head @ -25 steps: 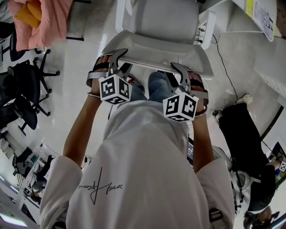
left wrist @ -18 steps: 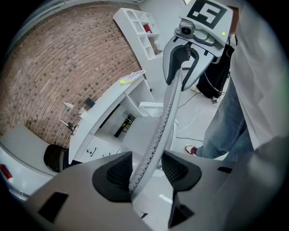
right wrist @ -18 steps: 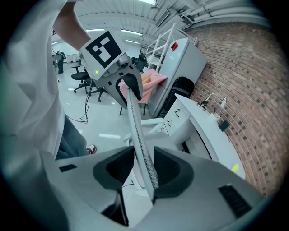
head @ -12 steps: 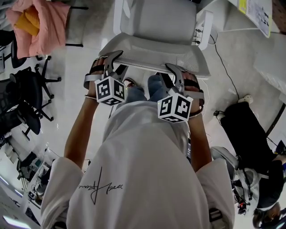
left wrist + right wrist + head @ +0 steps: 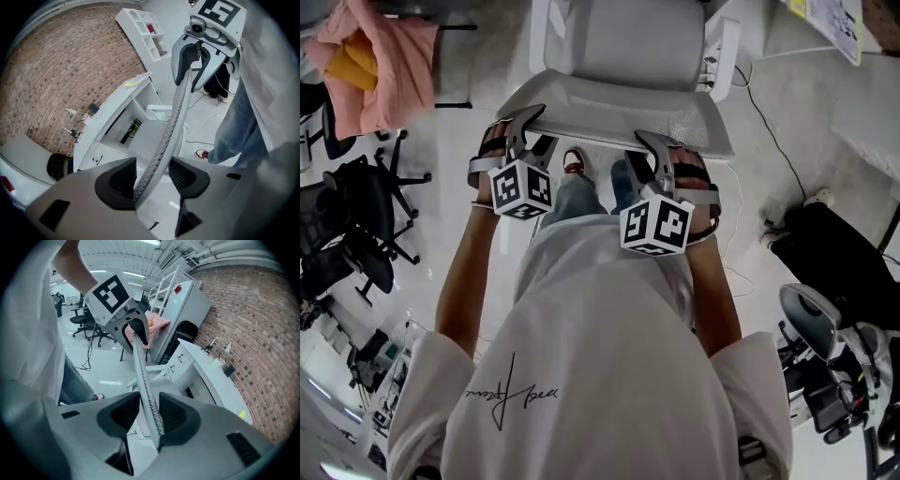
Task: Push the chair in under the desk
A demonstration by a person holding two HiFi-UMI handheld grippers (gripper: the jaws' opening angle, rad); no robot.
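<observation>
The white mesh chair (image 5: 619,112) stands in front of me, its seat (image 5: 623,42) toward the white desk (image 5: 787,28). My left gripper (image 5: 530,127) straddles the left part of the backrest's top edge, and my right gripper (image 5: 654,155) straddles the right part. In the left gripper view the mesh edge (image 5: 176,117) runs between the pads of the left gripper (image 5: 152,176), which is shut on it. The right gripper (image 5: 149,416) holds the same edge (image 5: 140,366) the same way. The desk (image 5: 117,110) lies just beyond the chair.
A pink cloth (image 5: 380,56) hangs over a chair at upper left. Black office chairs (image 5: 356,216) crowd the left side. Black gear and another chair (image 5: 834,281) sit at the right, with cables (image 5: 769,122) on the floor. A brick wall (image 5: 61,70) backs the desk.
The chair and both grippers have gone a little forward toward the desk. Things on the floor at the right have slid down the head view. A shoe now shows below the backrest.
</observation>
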